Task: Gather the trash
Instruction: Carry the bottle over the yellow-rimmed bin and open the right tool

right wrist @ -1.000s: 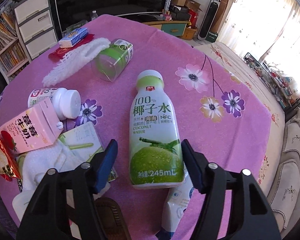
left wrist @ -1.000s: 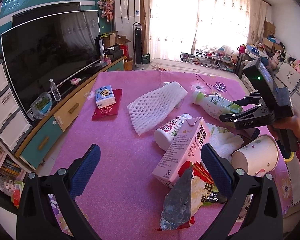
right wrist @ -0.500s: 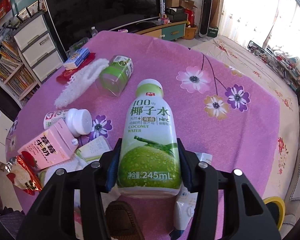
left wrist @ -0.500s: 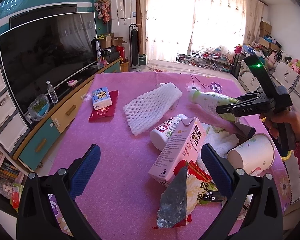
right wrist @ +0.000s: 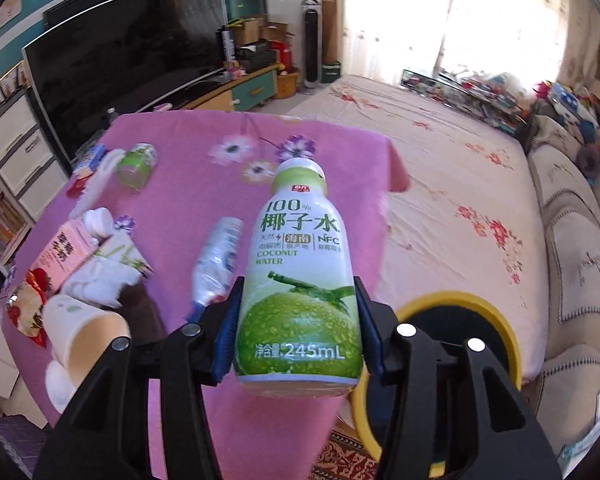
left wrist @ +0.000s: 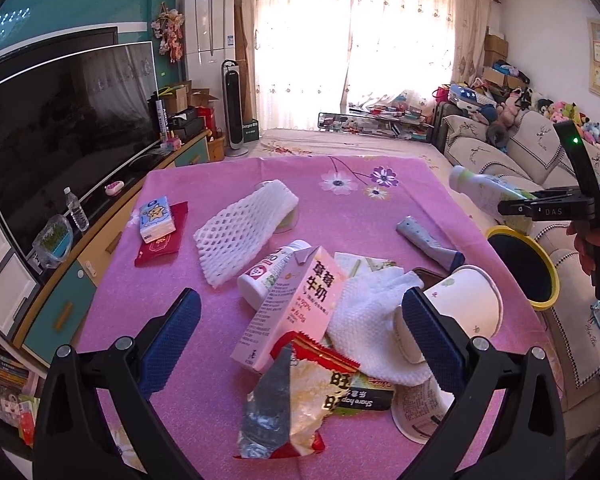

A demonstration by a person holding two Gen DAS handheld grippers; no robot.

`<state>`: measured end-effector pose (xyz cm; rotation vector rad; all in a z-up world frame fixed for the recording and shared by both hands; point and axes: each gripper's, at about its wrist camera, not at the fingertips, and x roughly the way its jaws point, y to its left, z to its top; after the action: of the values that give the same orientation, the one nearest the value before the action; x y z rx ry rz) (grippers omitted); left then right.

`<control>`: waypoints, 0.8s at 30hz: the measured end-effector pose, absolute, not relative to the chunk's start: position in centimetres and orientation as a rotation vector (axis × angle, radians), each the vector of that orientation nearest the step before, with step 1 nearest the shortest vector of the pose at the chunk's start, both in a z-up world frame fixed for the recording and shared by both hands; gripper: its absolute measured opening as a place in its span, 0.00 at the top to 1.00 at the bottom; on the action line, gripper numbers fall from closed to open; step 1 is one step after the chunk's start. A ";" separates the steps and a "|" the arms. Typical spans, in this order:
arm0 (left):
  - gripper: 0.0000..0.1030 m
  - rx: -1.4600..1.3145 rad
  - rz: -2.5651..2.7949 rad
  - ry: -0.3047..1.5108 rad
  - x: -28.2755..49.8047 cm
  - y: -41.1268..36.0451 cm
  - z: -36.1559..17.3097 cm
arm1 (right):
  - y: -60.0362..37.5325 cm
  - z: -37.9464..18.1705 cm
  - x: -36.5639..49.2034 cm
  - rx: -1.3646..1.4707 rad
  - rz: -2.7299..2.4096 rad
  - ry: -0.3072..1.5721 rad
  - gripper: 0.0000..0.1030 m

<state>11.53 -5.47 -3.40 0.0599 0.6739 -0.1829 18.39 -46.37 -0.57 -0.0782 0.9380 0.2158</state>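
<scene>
Right wrist view: right hand-held gripper (right wrist: 300, 336) tilted downward, clamped around coconut water bottle (right wrist: 298, 280), seemingly above yellow-rimmed bin (right wrist: 496, 320).

Black-framed left gripper (left wrist: 300, 336) and right gripper (right wrist: 298, 332), blue textured pads, silver screws.

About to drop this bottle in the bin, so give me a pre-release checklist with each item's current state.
1. right gripper clamped on the coconut water bottle: ok.
2. Bottle clear of the table: ok, it is lifted.
3. Bottle cap on: ok.
4. yellow-rimmed bin open: ok, dark opening shows.
5. Bottle directly over the bin opening: not ok; the bin sits to the right and behind it.
6. left gripper out of the way: ok, open over the trash pile.
</scene>
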 end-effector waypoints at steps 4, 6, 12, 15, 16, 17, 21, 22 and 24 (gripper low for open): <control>0.04 0.075 -0.226 0.676 11.7 -7.6 -3.5 | -52.9 -3.2 16.8 -0.025 0.070 0.977 0.53; 0.04 0.087 -0.244 0.677 11.8 -8.7 -3.5 | -55.4 -5.0 16.2 -0.005 0.014 1.000 0.53; 0.04 0.116 -0.273 0.682 11.8 -11.5 -3.3 | -59.9 -10.0 16.9 0.053 -0.053 1.069 0.53; 0.04 0.131 -0.275 0.688 12.0 -12.4 -3.3 | -60.7 -11.8 17.5 0.073 -0.059 1.092 0.53; 0.04 0.134 -0.276 0.690 12.1 -12.6 -3.3 | -60.9 -12.3 17.8 0.079 -0.058 1.096 0.53; 0.04 0.138 -0.276 0.692 12.2 -12.8 -3.4 | -61.1 -12.7 18.0 0.084 -0.059 1.101 0.53; 0.04 0.147 -0.283 0.703 12.5 -13.6 -3.5 | -61.8 -14.0 18.8 0.104 -0.062 1.121 0.53; 0.04 0.151 -0.285 0.706 12.6 -13.8 -3.7 | -62.0 -14.1 19.0 0.113 -0.061 1.121 0.52; 0.04 0.158 -0.291 0.712 12.8 -14.2 -3.9 | -62.3 -14.3 19.0 0.124 -0.065 1.118 0.50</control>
<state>12.78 -14.20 -3.89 0.1585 0.7121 -0.2915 19.01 -62.28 -14.28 0.1237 1.1177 -0.0647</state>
